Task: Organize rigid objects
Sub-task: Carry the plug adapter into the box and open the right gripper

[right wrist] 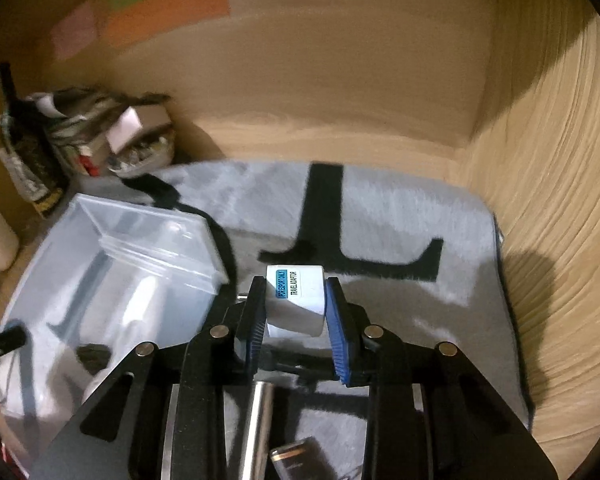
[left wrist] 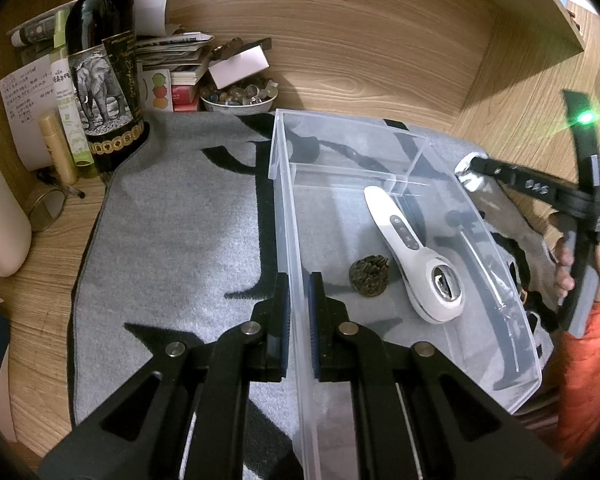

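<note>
A clear plastic bin stands on a grey mat. My left gripper is shut on the bin's left wall. Inside the bin lie a white handheld device and a small dark round lump. My right gripper is shut on a white travel adaptor and holds it above the mat, right of the bin. In the left wrist view the right gripper shows beyond the bin's right wall, its fingertips hidden.
A wine bottle, tubes, stacked papers and a bowl of stones crowd the back left. A silver cylinder and a small dark object lie on the mat under the right gripper. Wooden walls enclose the back and right.
</note>
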A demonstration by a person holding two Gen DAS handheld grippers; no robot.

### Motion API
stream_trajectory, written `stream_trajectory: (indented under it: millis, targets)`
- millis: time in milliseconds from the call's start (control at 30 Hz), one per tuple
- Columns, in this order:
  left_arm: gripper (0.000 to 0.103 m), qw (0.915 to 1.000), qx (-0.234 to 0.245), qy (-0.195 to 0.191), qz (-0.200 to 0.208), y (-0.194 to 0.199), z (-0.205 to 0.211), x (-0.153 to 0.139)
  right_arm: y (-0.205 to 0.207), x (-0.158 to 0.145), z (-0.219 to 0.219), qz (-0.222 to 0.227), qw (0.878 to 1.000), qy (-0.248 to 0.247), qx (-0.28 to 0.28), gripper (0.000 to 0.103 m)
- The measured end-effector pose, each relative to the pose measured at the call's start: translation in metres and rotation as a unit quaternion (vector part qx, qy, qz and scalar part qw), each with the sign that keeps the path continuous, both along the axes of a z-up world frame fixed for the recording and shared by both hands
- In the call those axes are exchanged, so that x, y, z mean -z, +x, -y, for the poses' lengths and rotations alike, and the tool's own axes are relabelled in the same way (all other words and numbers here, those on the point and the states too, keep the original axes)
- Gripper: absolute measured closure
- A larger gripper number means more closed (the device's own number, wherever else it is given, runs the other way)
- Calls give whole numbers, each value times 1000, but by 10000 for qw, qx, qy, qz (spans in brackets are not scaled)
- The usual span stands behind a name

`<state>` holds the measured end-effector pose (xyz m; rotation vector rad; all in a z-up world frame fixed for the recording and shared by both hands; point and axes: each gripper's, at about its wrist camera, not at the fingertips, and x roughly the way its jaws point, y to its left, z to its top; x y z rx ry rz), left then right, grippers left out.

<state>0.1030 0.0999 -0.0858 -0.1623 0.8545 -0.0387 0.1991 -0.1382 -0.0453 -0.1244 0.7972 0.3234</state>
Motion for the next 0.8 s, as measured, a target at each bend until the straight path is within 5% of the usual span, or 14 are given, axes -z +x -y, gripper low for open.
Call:
stream_trajectory:
  millis: [433,800]
  targets:
    - [95,10000,-2,22,2,-1,1,1,-51,-54,-34,812,9939,229,-717,77]
    - [95,10000,1,17,3,-1,1,1,-71,-37,-82,646,9862,-4,-1523,77]
